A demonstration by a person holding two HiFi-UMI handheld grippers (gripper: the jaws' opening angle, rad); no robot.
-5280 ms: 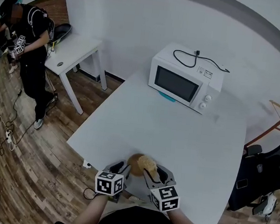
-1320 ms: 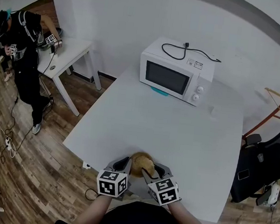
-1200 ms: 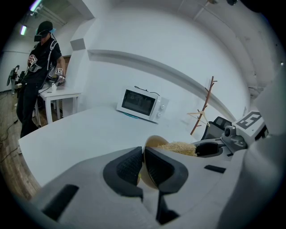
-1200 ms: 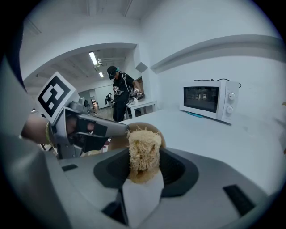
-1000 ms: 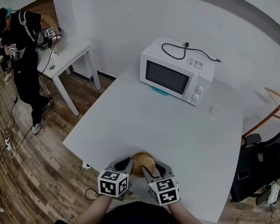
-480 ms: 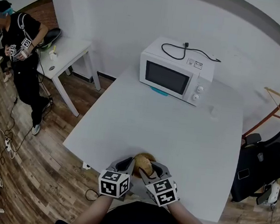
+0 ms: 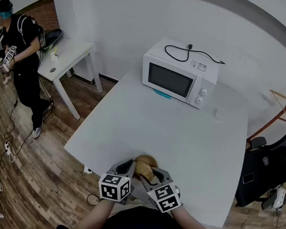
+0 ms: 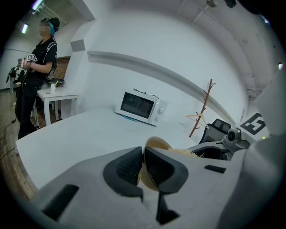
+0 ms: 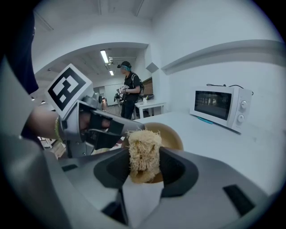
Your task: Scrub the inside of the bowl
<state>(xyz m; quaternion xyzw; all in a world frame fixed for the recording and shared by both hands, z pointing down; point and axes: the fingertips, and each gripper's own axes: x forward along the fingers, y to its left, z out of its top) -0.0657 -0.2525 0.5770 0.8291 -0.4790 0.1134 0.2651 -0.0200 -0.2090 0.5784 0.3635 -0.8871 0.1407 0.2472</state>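
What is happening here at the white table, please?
A person works at the white table with both hands. The left hand-held gripper is shut on the rim of the round tan bowl and holds it tilted toward the other side. The right hand-held gripper is shut on a pale fibrous scrubber pad, held at the bowl's opening.

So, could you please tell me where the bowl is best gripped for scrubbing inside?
The bowl's thin rim, from the left, fingers astride the wall, as the left gripper has it: the wall pinches easily, leaving the hollow free for the scrubber.
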